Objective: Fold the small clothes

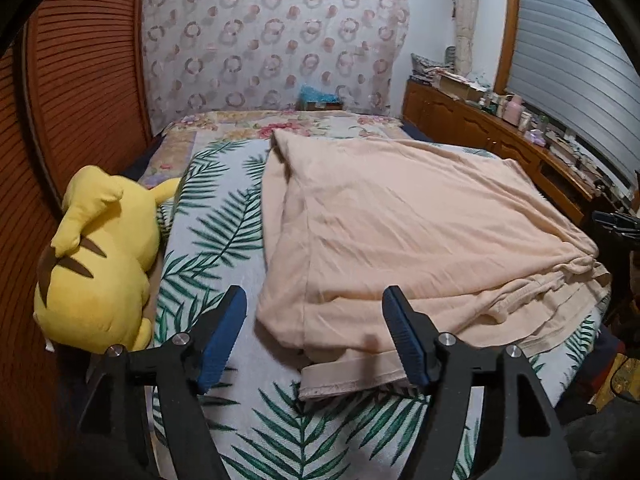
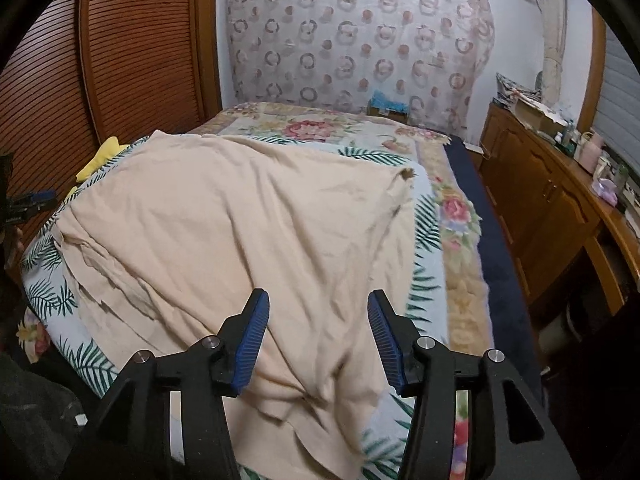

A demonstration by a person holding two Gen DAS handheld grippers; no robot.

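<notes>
A peach garment (image 1: 400, 240) lies spread and partly folded over on the leaf-print bed cover (image 1: 224, 240). Its near left corner rests just beyond my left gripper (image 1: 316, 300), whose blue pads stand wide apart with no cloth pinched between them. In the right wrist view the same peach garment (image 2: 240, 220) fills the middle of the bed. My right gripper (image 2: 318, 304) hovers open over its near right edge, with cloth below the gap but not pressed by the pads. The left gripper (image 2: 32, 202) shows small at the left edge there.
A yellow plush toy (image 1: 96, 264) lies at the bed's left side against the brown slatted doors (image 1: 80, 100). A wooden cabinet (image 2: 552, 208) topped with bottles and boxes runs along the right. A patterned curtain (image 1: 272, 40) hangs behind the bed.
</notes>
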